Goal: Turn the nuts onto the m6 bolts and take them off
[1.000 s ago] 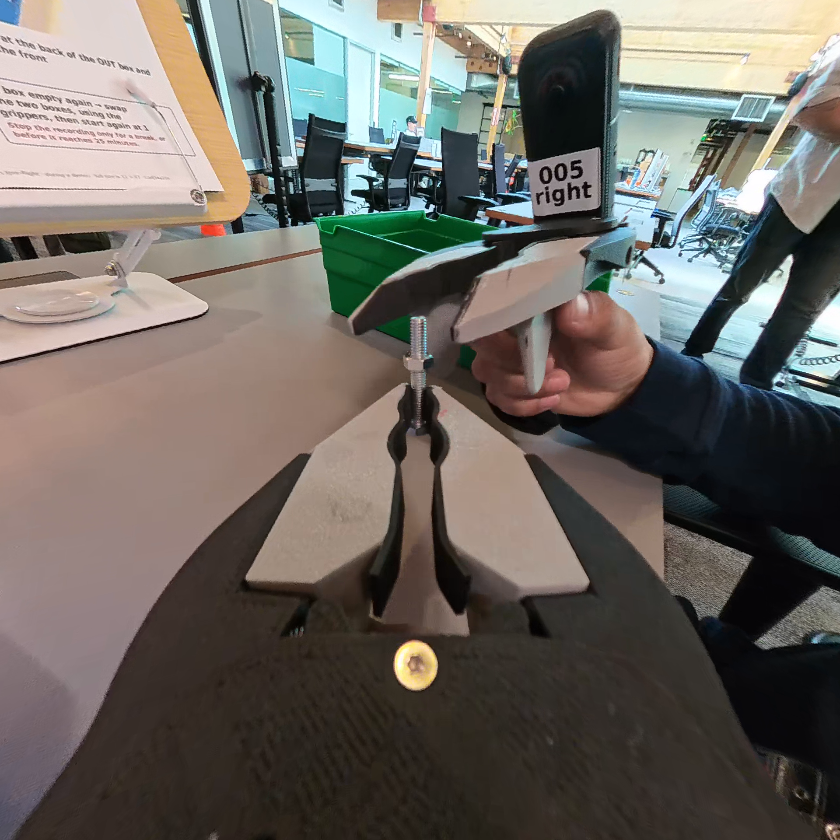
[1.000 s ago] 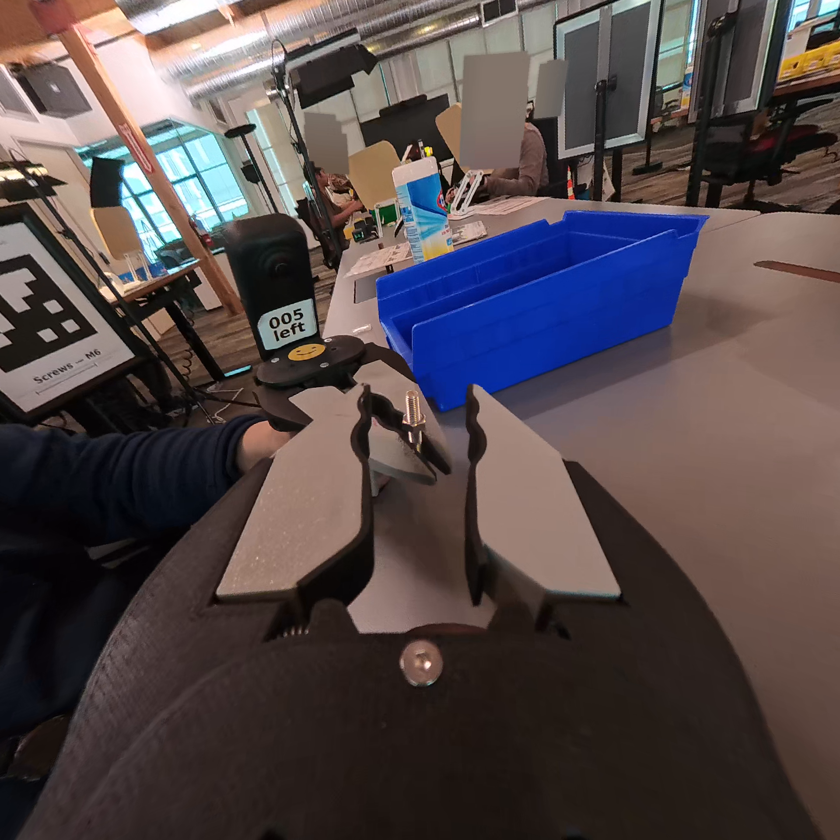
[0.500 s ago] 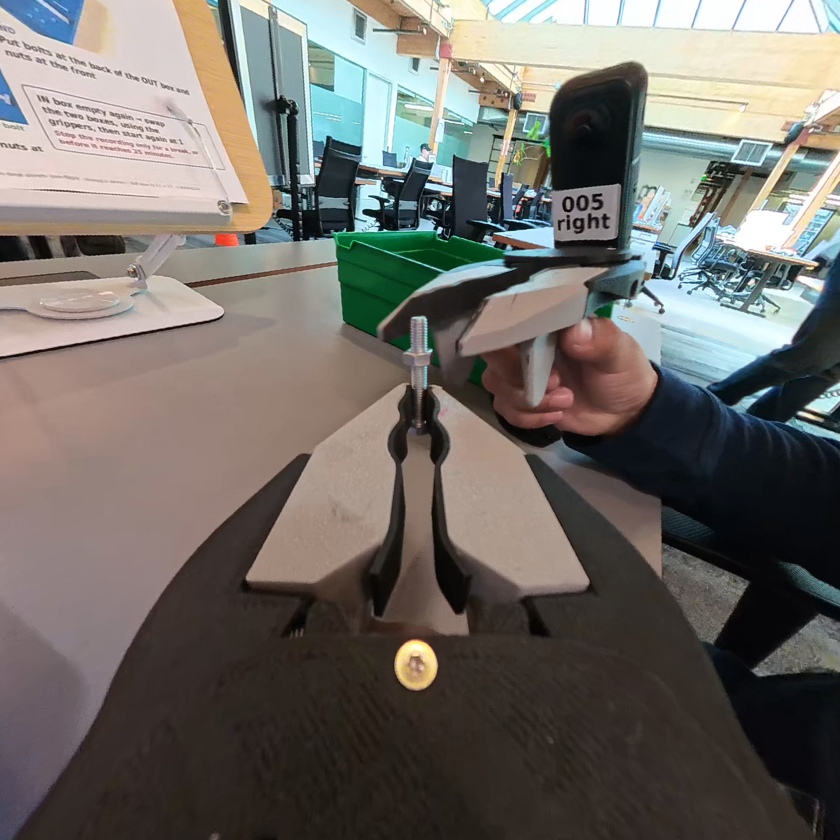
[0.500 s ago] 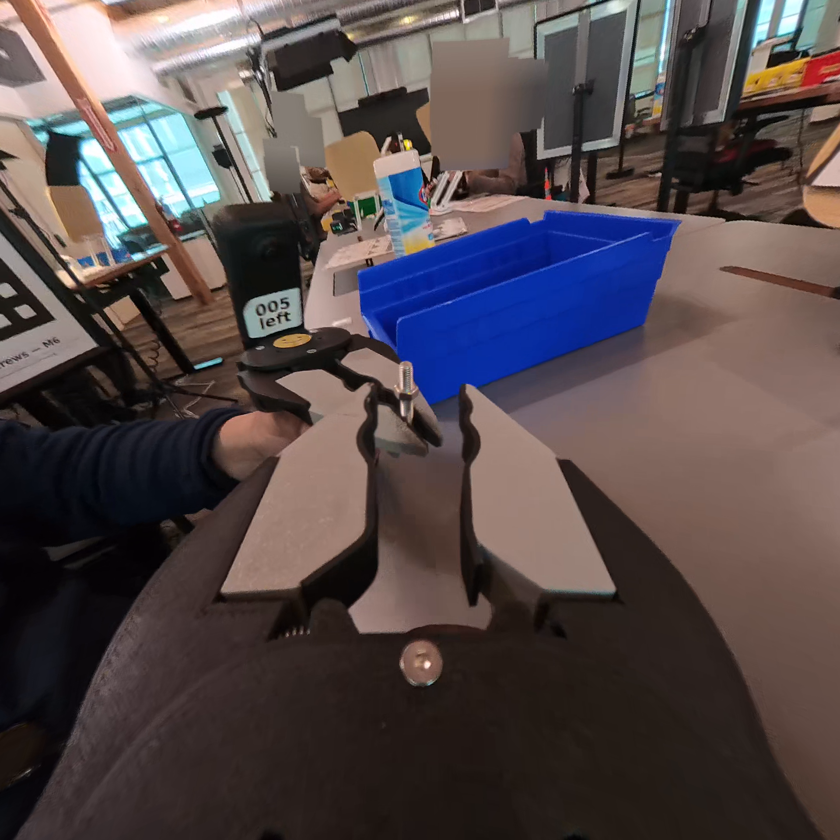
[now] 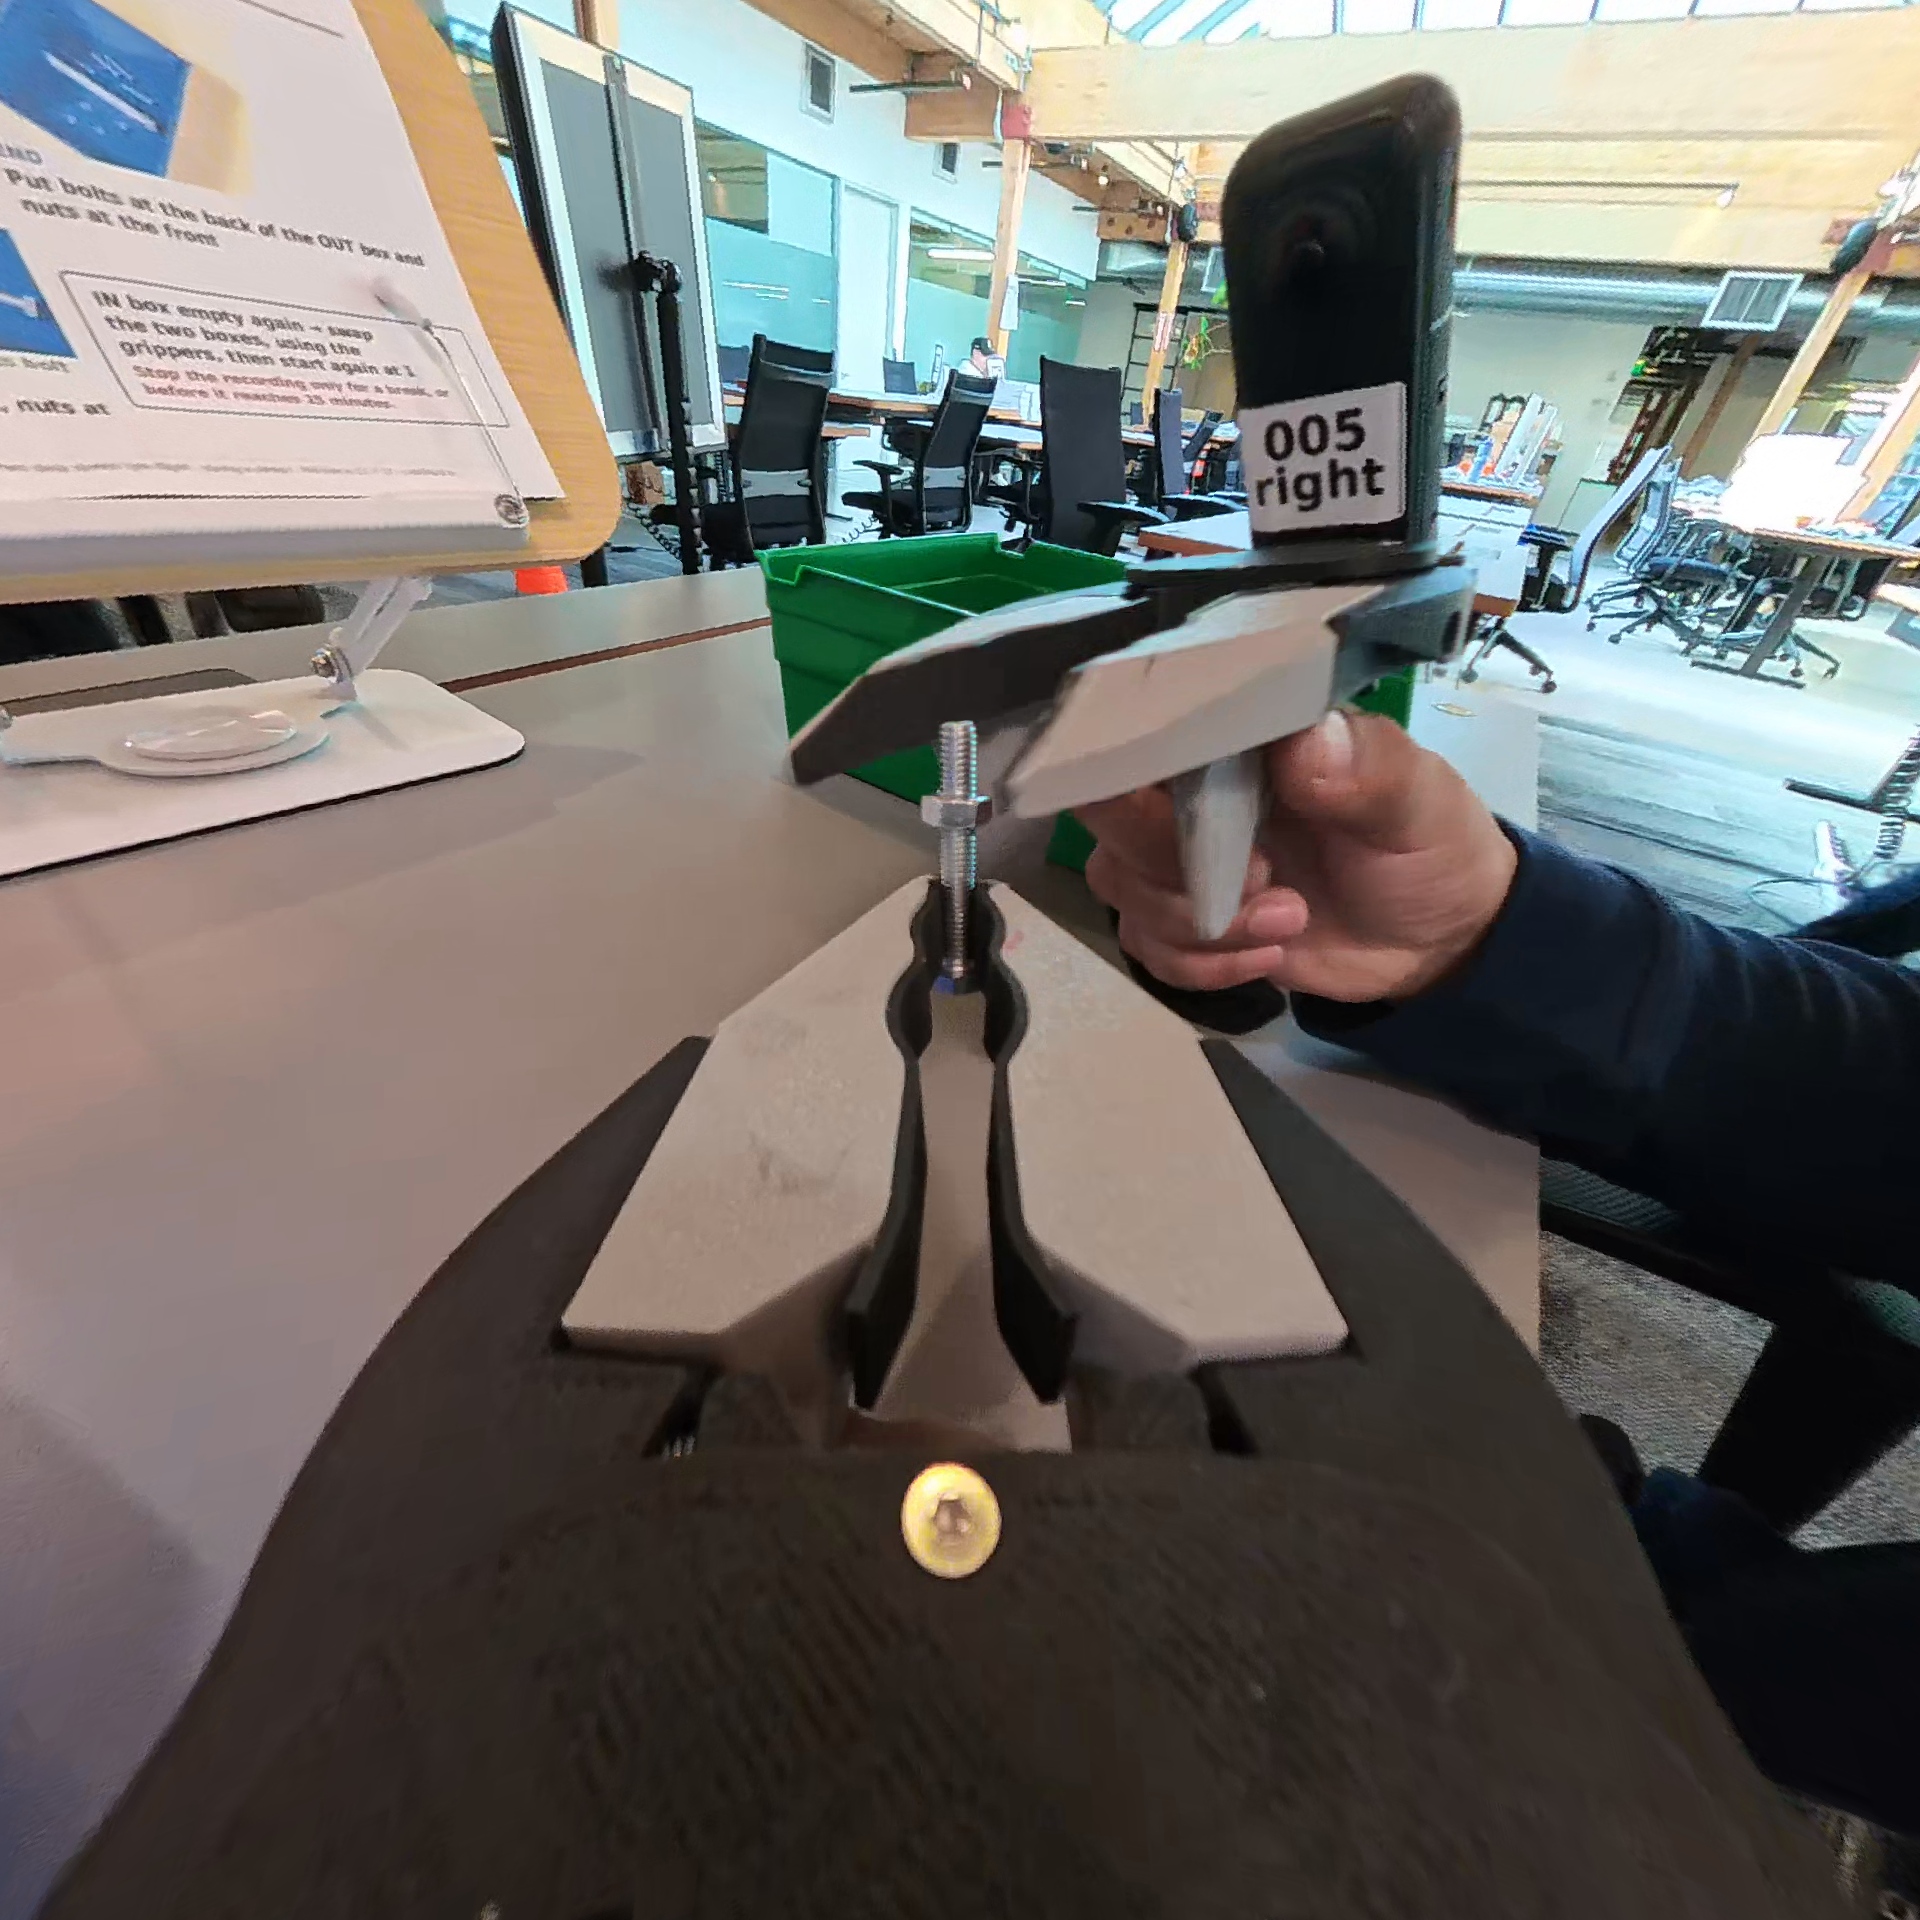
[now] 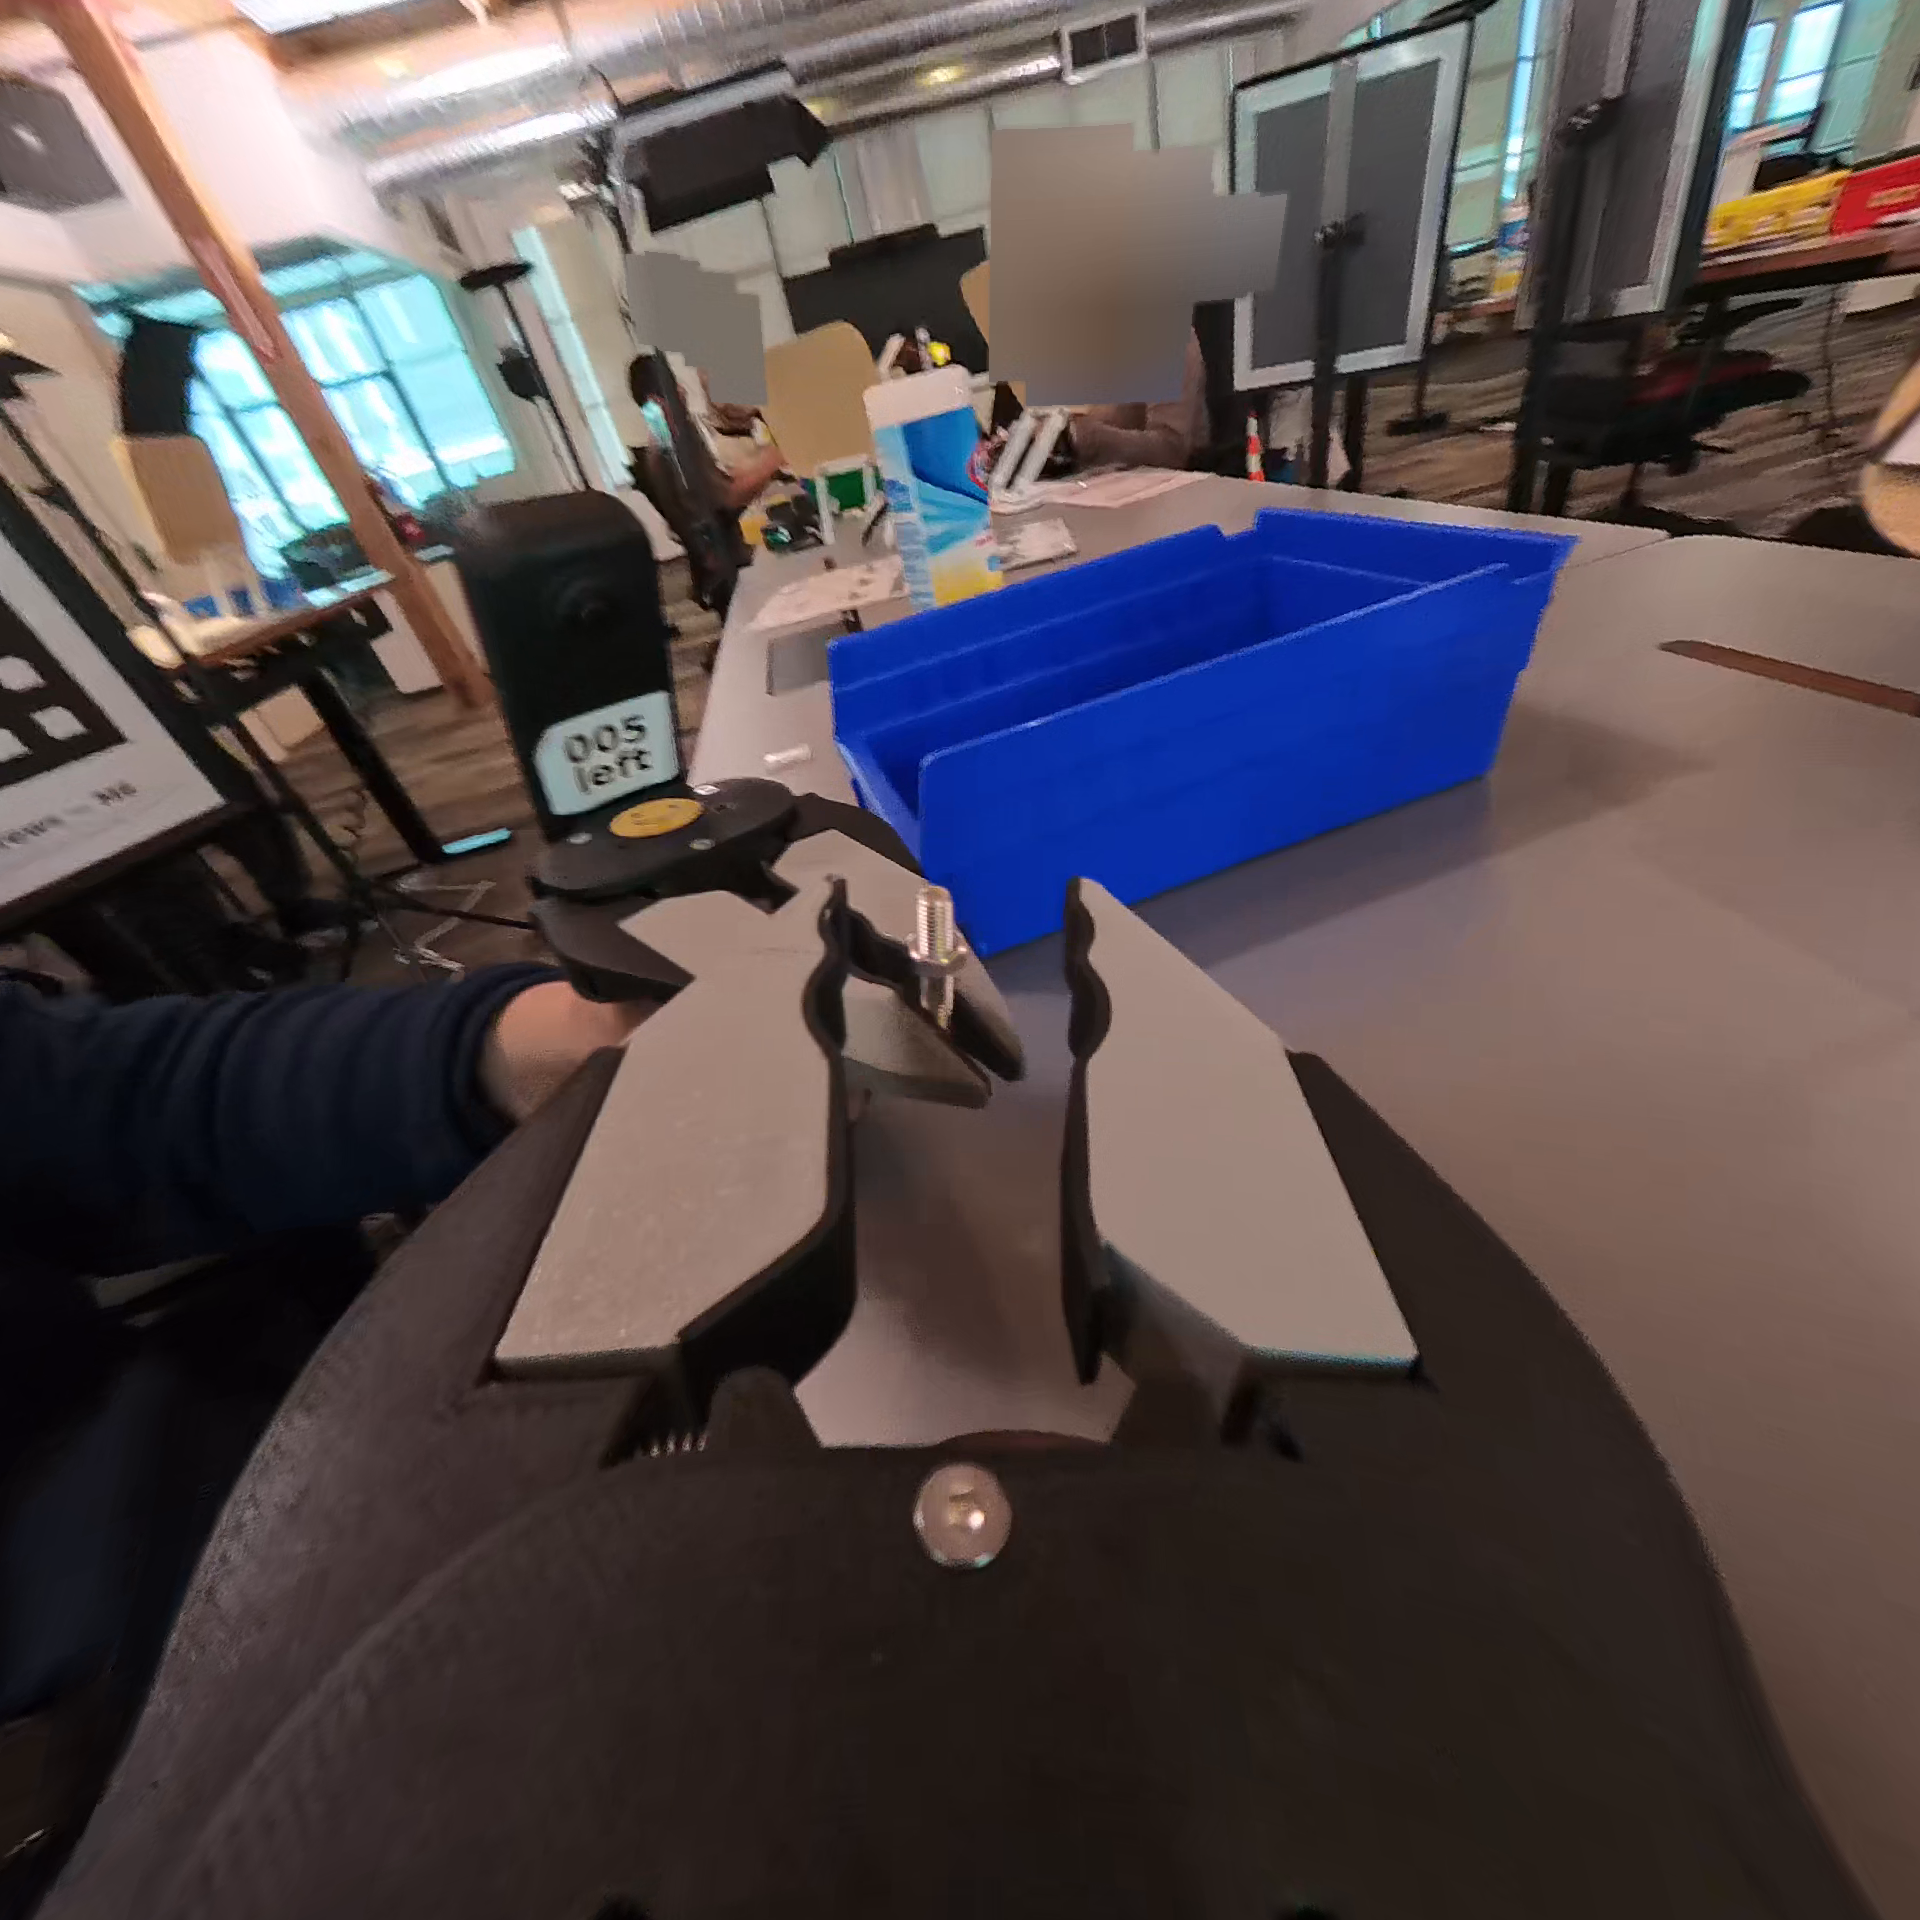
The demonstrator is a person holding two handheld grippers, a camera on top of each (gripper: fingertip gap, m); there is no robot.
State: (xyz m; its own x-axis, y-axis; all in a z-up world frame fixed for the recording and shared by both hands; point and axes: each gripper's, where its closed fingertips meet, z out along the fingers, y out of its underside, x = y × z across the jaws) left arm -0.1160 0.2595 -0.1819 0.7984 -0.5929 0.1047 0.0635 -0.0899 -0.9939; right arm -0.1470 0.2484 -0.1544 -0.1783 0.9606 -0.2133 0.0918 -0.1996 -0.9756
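Gripping upright bolt [image 5: 957, 831], left tool [image 5: 957, 940]; right tool [image 6: 951, 977] apparently spread.

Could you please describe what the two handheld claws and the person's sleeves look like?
Each claw, left and right, has flat grey fingers with wavy black pads on a textured black body, one screw at its centre, and a black camera bearing a white label. Both sleeves are dark navy.

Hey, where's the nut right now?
The nut sits partway up the upright bolt held in the shut left gripper, centre of the left wrist view. The open right gripper is beside it, not gripping.
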